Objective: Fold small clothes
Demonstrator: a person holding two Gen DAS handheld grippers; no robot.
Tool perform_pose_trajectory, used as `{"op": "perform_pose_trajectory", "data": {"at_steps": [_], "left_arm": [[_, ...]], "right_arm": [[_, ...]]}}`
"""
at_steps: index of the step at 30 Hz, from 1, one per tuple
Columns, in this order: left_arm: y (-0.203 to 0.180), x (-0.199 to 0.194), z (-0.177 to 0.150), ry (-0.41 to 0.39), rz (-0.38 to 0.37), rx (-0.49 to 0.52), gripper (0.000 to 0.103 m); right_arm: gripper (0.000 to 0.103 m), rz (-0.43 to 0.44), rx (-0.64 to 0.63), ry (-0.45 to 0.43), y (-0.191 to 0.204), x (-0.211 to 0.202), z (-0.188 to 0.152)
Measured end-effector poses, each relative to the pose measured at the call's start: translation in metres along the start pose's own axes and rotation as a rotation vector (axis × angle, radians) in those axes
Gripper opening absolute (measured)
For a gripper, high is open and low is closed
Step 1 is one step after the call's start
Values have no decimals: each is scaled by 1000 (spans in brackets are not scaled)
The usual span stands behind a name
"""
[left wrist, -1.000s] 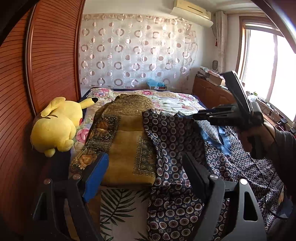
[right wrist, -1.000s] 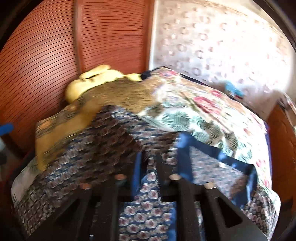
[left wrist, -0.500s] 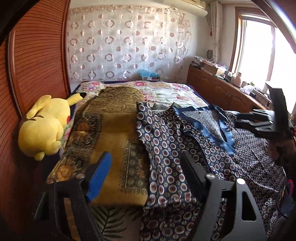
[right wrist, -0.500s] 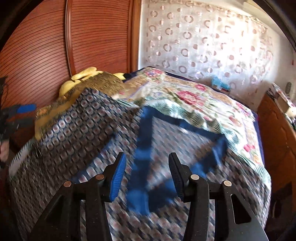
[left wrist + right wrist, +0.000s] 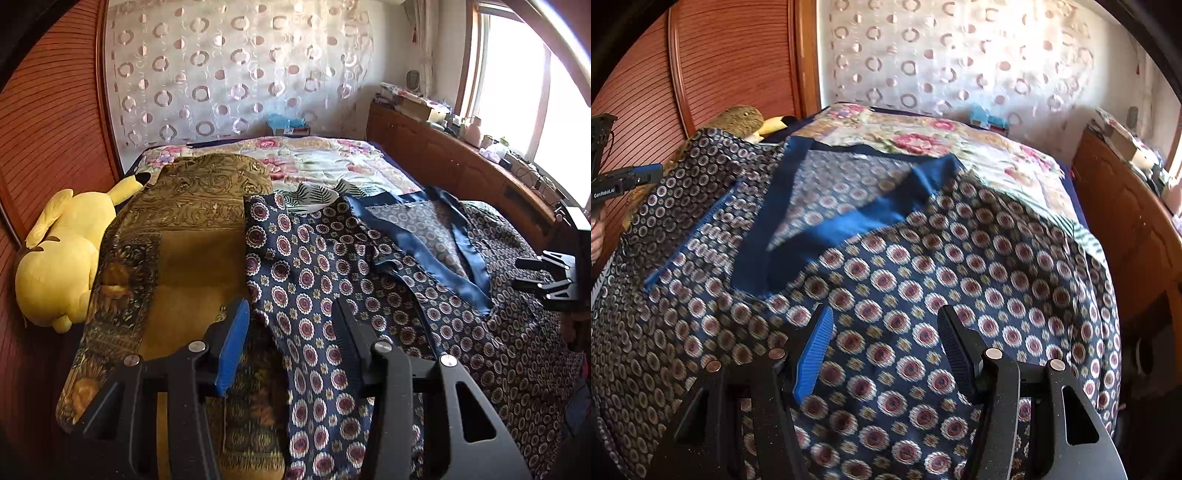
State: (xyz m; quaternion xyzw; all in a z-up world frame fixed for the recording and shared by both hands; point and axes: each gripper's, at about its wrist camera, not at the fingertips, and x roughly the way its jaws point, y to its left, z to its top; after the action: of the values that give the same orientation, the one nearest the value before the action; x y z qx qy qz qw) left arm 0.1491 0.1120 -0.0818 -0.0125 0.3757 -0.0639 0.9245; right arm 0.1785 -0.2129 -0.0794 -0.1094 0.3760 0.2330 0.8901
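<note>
1. One yellow plush toy with black-tipped ears (image 5: 61,258) lies at the far left, against the ribbed reddish wooden wardrobe door (image 5: 44,129).
2. Just beside it, one folded mustard-gold cloth with dark floral borders (image 5: 184,266) lies on the bed with the floral quilt (image 5: 325,162).
3. The left gripper (image 5: 291,325) hangs over the seam where the gold cloth meets the navy garment; its jaws have just been closing and stand apart, one blue pad and one black, with the garment's edge below them (not pinched, as far as I can see).
4. One navy garment printed with red-and-white medallions and trimmed with a plain blue satin neckband (image 5: 923,266) is spread flat over most of the near bed, its left edge overlapping the gold cloth.
5. The right gripper (image 5: 886,332) hovers over the garment's front; its jaws have just been opening, are spread, and grip nothing.
6. One wooden sideboard (image 5: 461,166), cluttered on top, runs along the right under the window (image 5: 517,74).
</note>
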Motion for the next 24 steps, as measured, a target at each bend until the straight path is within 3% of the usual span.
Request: {"op": "perform_pose_trajectory", "data": {"at_steps": [12,16,20,24], "left_arm": [[7,24,18,50,10,-29,48],[8,27,19,60,18,-21,34],[9,28,20,69,-13,-20,4],[8,14,23,36,-3,3,2]], "right_arm": [[61,-10,34,5,-15,16,-12],[61,-11,33,6,-16,14,-12],[61,-14,32,7,-16,12,-12],[61,-11,33,7,-18,11,-12]]}}
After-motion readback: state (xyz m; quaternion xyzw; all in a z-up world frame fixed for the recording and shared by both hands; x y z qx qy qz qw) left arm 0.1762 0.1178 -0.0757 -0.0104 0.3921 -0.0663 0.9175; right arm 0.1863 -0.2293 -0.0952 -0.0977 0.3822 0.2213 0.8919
